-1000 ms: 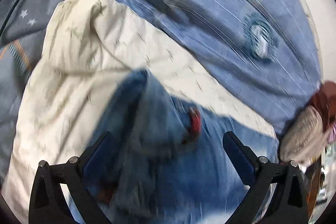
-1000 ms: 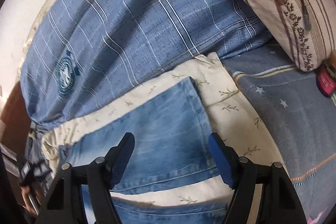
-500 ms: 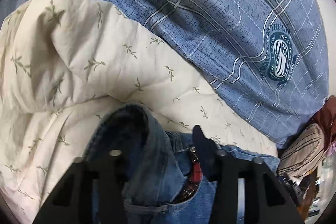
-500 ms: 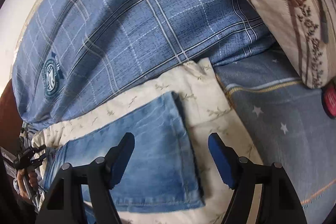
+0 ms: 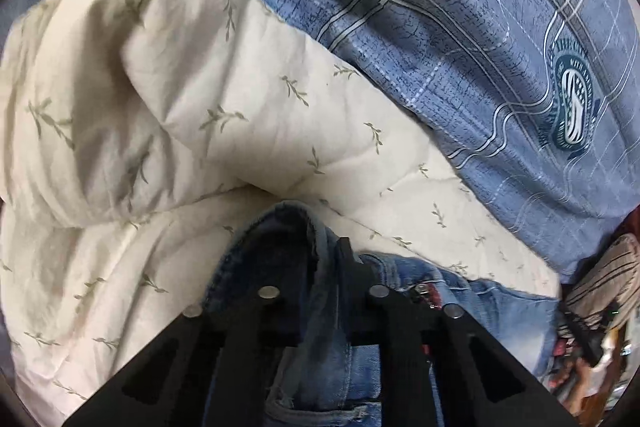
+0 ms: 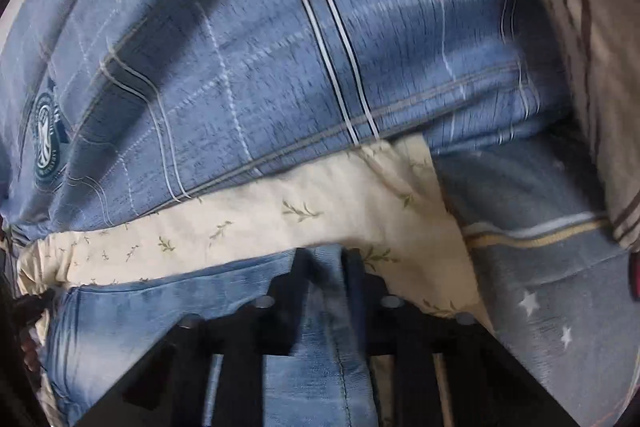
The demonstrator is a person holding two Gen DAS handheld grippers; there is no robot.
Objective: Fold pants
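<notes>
Pinching jeans [image 5: 320,367] | left gripper [image 5: 324,255] clamped — right gripper [image 6: 326,259] just closing onto denim

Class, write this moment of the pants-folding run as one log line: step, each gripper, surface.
step: grasp jeans | left gripper: shut on waistband | right gripper: just closed on leg end | surface: cream quilt

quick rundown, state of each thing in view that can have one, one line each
left gripper: fingers just closed, shut on the jeans' waistband
right gripper: fingers just closed, shut on the jeans' leg end
jeans: spread on the cream quilt, pinched at both ends, not yet folded
cream quilt: rumpled, bunched into a fold behind the waistband
blue plaid duvet: heaped behind the quilt
</notes>
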